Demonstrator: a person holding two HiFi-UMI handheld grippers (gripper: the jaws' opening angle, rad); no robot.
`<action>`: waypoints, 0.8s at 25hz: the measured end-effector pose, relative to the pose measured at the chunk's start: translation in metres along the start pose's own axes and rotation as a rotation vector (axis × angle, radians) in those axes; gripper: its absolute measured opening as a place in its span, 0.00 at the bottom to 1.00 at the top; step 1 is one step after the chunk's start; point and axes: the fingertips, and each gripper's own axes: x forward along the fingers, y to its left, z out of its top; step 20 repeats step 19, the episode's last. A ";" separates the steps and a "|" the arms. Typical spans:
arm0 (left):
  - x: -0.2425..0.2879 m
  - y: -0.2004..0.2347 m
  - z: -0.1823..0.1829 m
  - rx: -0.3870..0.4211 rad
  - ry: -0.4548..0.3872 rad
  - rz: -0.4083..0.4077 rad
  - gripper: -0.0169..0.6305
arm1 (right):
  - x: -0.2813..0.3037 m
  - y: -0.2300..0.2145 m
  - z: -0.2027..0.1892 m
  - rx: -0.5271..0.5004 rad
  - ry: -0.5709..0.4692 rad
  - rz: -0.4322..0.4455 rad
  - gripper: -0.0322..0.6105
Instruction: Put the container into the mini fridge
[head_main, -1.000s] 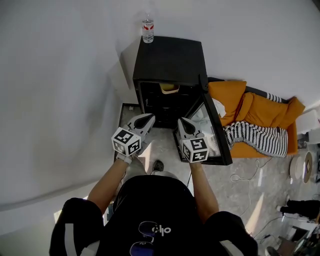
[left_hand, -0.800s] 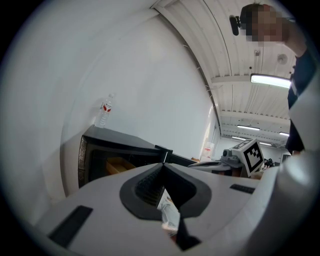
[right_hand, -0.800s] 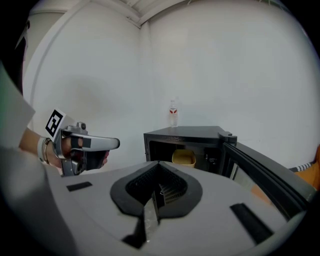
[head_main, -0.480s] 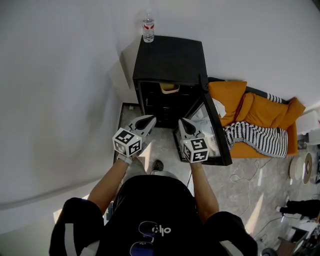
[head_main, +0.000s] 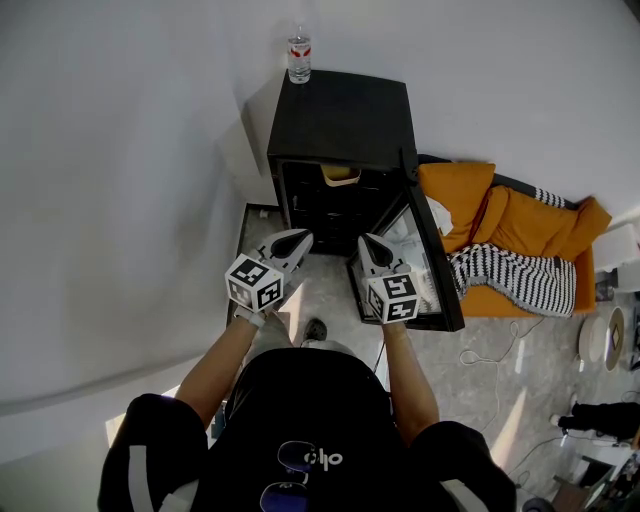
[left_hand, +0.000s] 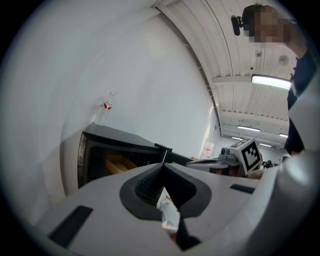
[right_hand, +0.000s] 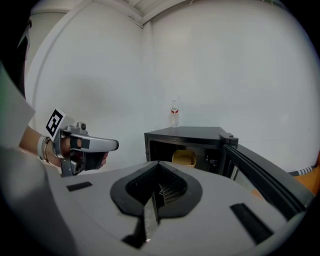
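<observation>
- Head view: your left gripper (head_main: 290, 240) and right gripper (head_main: 370, 243) hang side by side on the near side of the mini fridge (head_main: 345, 115). Its door (head_main: 435, 270) stands open to the right. The yellow container (head_main: 340, 175) sits inside the mini fridge, high up. A bottle (head_main: 298, 55) stands on its far left corner.
- Left gripper view: your jaws meet at the tips with nothing between them. The container (left_hand: 119, 162) shows inside the fridge, ahead to the left.
- Right gripper view: your jaws are closed and empty. The container (right_hand: 184, 158) lies ahead, in the open fridge.
</observation>
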 end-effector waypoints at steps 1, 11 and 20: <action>0.000 0.000 0.000 0.000 0.000 0.001 0.03 | 0.000 0.000 0.000 -0.001 0.001 0.001 0.06; -0.003 0.001 -0.002 0.001 0.001 0.012 0.03 | 0.002 -0.002 -0.002 -0.008 0.006 0.012 0.06; -0.005 0.003 -0.005 0.001 0.000 0.018 0.03 | 0.004 -0.002 -0.004 -0.012 0.006 0.015 0.06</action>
